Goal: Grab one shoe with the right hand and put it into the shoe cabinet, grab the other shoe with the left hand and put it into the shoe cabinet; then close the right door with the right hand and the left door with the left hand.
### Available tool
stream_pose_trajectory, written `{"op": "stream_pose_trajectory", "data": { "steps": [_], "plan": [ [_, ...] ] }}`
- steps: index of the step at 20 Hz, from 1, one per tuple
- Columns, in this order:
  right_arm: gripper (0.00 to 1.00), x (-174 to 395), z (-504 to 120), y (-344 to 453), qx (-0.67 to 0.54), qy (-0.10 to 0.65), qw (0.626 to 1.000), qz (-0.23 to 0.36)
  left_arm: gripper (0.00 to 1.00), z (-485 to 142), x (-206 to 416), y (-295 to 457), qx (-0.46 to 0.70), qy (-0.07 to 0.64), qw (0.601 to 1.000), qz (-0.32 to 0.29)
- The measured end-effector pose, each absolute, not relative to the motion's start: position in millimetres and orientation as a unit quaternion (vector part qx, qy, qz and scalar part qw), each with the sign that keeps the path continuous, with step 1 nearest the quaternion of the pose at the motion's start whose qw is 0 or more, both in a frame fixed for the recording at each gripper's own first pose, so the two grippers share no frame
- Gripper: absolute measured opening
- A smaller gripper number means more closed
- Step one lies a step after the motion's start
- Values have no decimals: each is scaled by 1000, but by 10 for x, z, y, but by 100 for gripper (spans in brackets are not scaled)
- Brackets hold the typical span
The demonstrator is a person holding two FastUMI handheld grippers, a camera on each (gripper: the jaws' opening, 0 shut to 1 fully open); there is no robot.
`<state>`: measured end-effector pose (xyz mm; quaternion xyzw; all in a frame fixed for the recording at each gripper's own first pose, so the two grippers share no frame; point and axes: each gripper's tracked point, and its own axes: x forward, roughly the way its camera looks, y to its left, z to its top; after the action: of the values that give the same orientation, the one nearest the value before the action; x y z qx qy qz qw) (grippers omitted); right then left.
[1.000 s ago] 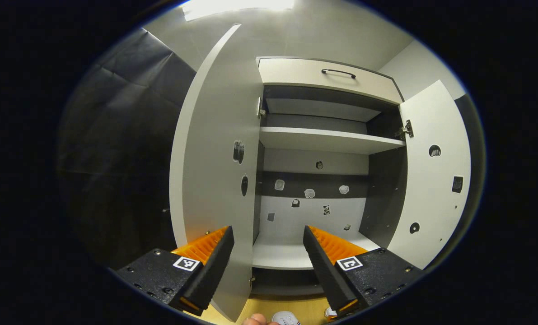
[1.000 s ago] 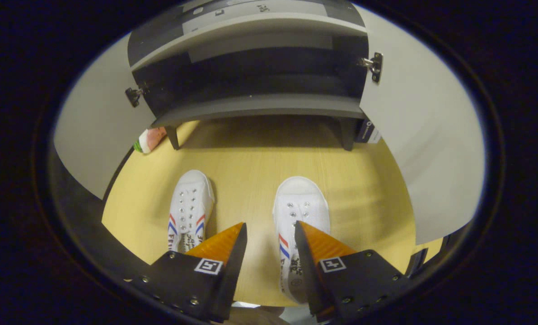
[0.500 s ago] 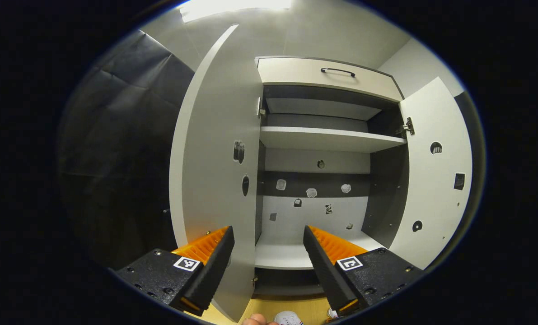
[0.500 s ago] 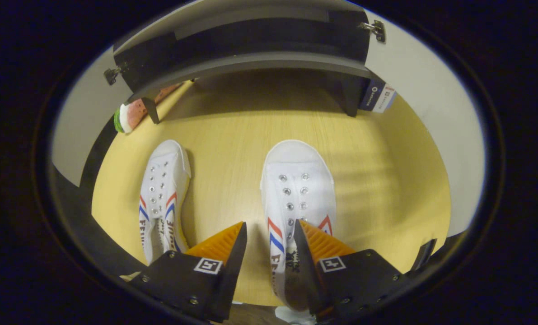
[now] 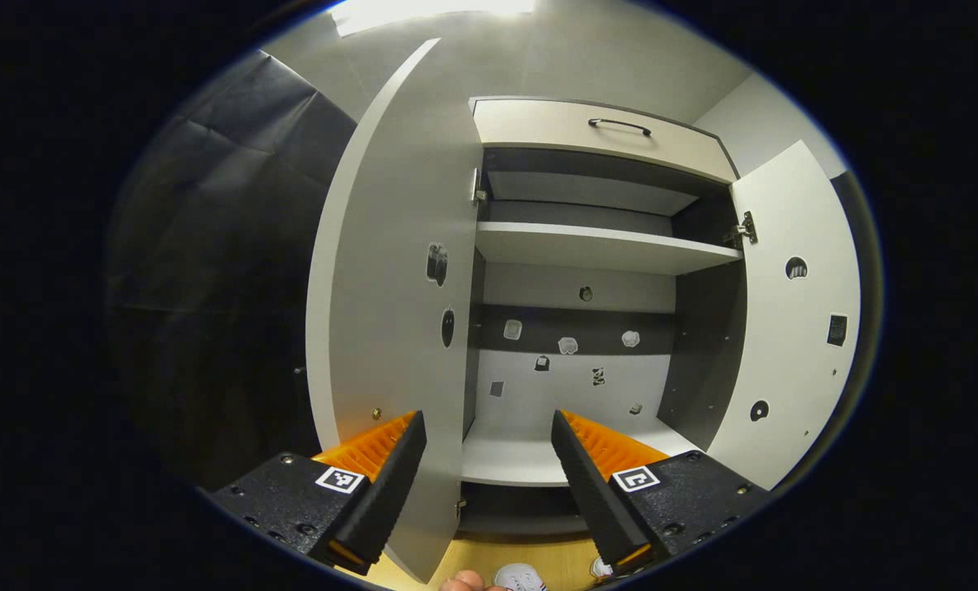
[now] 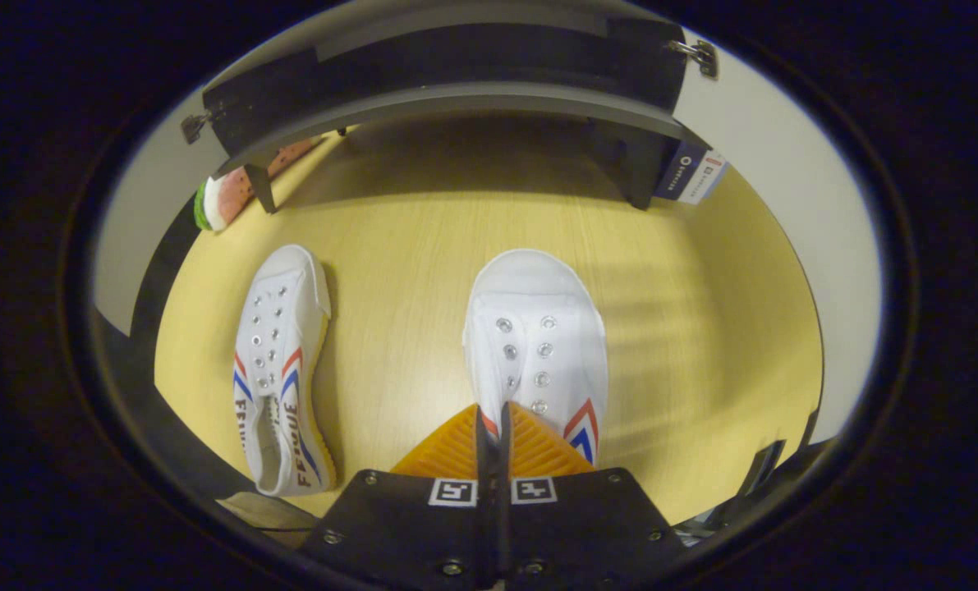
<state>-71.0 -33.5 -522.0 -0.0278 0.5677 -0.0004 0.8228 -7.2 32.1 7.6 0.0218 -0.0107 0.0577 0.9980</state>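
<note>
Two white canvas shoes with red and blue stripes lie on the wooden floor [image 6: 406, 238] in front of the shoe cabinet [image 6: 456, 98]. In the right gripper view my right gripper [image 6: 493, 413] is shut on the left side wall of the nearer shoe [image 6: 538, 328]. The other shoe [image 6: 279, 345] lies apart to its left. In the left gripper view my left gripper [image 5: 487, 419] hangs open and holds nothing, facing the open cabinet's lower shelf [image 5: 521, 460]. The left door [image 5: 390, 287] and the right door [image 5: 792, 328] both stand open. A shoe toe [image 5: 521, 577] peeks in at the bottom edge.
A watermelon-slice toy [image 6: 226, 193] lies by the cabinet's left leg, and a tag [image 6: 690, 176] sits by the right leg. The upper shelf [image 5: 603, 246] and a drawer with a handle [image 5: 620, 125] sit above. A fingertip [image 5: 460, 583] shows at the bottom edge.
My right gripper came down over the nearer shoe and its fingers went from open to shut on the shoe's side wall. The left gripper has barely moved.
</note>
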Motion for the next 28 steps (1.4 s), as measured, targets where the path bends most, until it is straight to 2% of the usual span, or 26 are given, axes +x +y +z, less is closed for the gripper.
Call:
{"op": "stream_pose_trajectory", "data": {
  "steps": [5, 11, 17, 20, 23, 28],
  "plan": [
    [1, -687, -4904, -273, 44, 542, 839, -15, 94, 60, -74, 318, 20, -8, 998, 57],
    [0, -410, -3902, 32, 71, 467, 881, 24, 94, 54, -77, 320, 26, -7, 998, 55],
    [0, 405, -2193, 420, 85, 298, 948, 75, 94, 53, -83, 309, 27, -6, 998, 50],
    [0, 940, -1615, 431, 53, 229, 969, 80, 94, 51, -81, 303, 24, -8, 999, 47],
    [0, 1467, -1329, 437, 32, 190, 979, 72, 94, 50, -93, 292, 25, -9, 999, 41],
    [0, 2269, -1370, 312, 8, 188, 981, 44, 94, 57, -95, 291, 24, -10, 999, 41]
  ]
}}
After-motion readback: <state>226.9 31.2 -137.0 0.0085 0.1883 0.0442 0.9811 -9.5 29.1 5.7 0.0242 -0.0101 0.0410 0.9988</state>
